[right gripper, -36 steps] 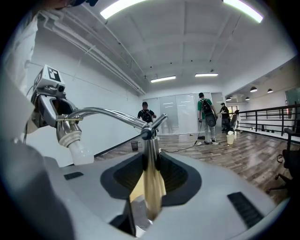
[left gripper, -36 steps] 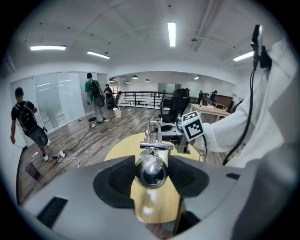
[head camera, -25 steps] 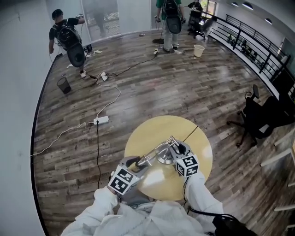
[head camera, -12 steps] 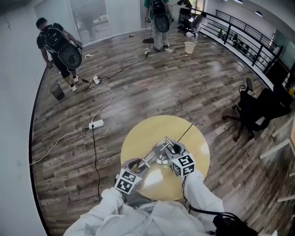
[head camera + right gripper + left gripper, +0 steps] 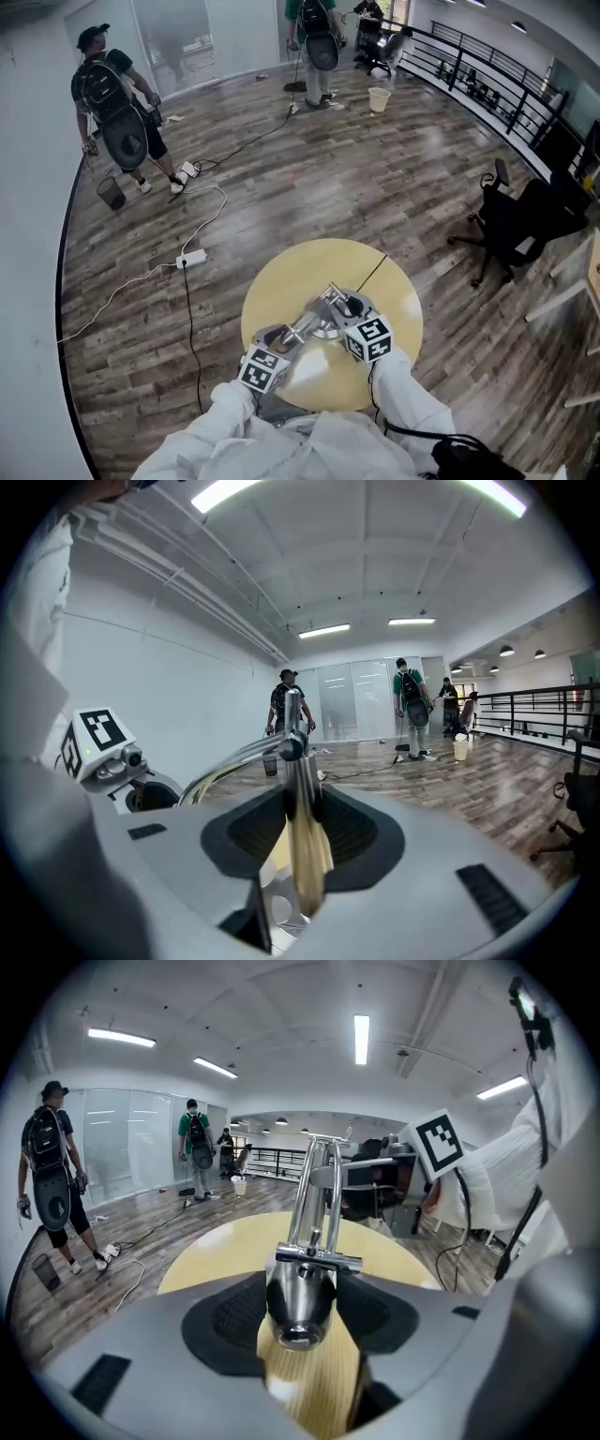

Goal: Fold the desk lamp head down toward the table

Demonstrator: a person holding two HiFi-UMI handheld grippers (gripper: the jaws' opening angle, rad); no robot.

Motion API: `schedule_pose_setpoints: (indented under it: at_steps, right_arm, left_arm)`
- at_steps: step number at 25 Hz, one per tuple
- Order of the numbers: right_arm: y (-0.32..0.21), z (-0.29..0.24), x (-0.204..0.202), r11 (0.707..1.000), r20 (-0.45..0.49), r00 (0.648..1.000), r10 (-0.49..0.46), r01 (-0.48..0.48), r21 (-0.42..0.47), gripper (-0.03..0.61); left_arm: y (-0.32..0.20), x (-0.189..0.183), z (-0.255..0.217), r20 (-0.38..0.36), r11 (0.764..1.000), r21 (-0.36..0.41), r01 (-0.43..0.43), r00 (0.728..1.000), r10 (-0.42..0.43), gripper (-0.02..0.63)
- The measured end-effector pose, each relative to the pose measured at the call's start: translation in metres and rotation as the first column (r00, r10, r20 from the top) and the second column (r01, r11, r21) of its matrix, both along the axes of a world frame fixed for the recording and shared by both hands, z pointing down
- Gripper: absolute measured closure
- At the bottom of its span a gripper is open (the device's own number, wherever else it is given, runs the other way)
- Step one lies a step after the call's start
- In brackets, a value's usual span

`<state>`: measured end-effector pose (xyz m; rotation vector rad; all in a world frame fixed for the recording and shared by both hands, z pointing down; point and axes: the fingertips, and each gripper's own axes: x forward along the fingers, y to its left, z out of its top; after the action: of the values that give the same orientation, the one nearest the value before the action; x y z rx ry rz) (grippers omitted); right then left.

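A chrome desk lamp [image 5: 314, 321] stands on the round yellow table [image 5: 281, 281]. Its jointed arm [image 5: 315, 1194] slopes from the upright post down to the cone-shaped lamp head [image 5: 300, 1299]. My left gripper [image 5: 302, 1312] is shut on that head, which hangs over the table near its front left edge [image 5: 275, 337]. My right gripper [image 5: 300, 832] is shut on the upright post [image 5: 302, 803] just below the elbow joint [image 5: 292, 748]. In the head view, the left gripper [image 5: 274, 345] and right gripper [image 5: 349, 317] sit either side of the lamp base [image 5: 330, 328].
A black cord [image 5: 375, 270] runs off the table's far right edge. An office chair [image 5: 511, 220] stands to the right. A power strip with cables [image 5: 192, 257] lies on the wood floor to the left. Two people with backpacks [image 5: 112, 103] stand far off.
Both grippers keep their hold on the lamp, which has hardly moved. The head view has shifted a little, and the person at the back left has walked a few steps.
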<state>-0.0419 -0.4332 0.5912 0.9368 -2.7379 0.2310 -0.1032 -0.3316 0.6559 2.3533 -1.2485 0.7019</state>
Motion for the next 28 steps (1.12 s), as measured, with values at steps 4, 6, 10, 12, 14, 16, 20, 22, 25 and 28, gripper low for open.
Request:
schedule_pose_setpoints:
  at_steps: [4,6,10,12,14,16,20,22,25,28]
  right_arm:
    - [-0.001,0.0,0.001,1.0,0.004,1.0,0.002,-0.002,-0.002,0.465]
    - [-0.001,0.0,0.0,1.0,0.004,1.0,0.0,0.0,-0.002,0.465]
    - [-0.001,-0.001,0.0,1.0,0.008,1.0,-0.001,0.001,-0.003,0.465]
    - [-0.001,-0.001,0.001,1.0,0.008,1.0,-0.002,0.002,-0.003,0.465]
    - [-0.001,-0.001,0.003,1.0,0.008,1.0,-0.002,0.002,-0.003,0.465]
    - [-0.002,0.0,0.003,1.0,0.009,1.0,-0.002,0.002,-0.004,0.465]
    - [-0.002,0.0,0.001,1.0,0.01,1.0,0.002,-0.002,-0.003,0.465]
    - [-0.001,0.001,0.001,1.0,0.008,1.0,0.003,-0.003,-0.004,0.465]
    - [-0.001,0.001,0.0,1.0,0.004,1.0,0.002,-0.002,-0.004,0.465]
    - [-0.001,0.001,-0.002,1.0,-0.004,1.0,0.002,-0.002,-0.004,0.465]
  left_arm:
    - [-0.006,0.005,0.006,0.013,1.0,-0.002,-0.005,1.0,0.005,0.394]
    - [-0.008,0.006,0.007,0.019,1.0,-0.003,-0.008,1.0,0.008,0.391]
    - [-0.011,0.007,0.013,0.021,1.0,0.005,-0.021,1.0,0.021,0.391]
    - [-0.012,0.009,0.016,0.03,1.0,0.003,-0.025,0.999,0.025,0.39]
    - [-0.013,0.01,0.017,0.042,1.0,-0.006,-0.025,0.999,0.025,0.388]
    - [-0.012,0.01,0.018,0.052,1.0,-0.014,-0.026,0.998,0.027,0.388]
    - [-0.017,0.008,0.02,0.046,1.0,0.008,-0.02,0.999,0.02,0.387]
    - [-0.016,0.009,0.022,0.043,1.0,0.004,-0.022,0.999,0.021,0.385]
    - [-0.017,0.009,0.022,0.046,1.0,0.003,-0.023,0.999,0.023,0.385]
    - [-0.015,0.007,0.024,0.047,1.0,-0.012,-0.021,0.999,0.021,0.383]
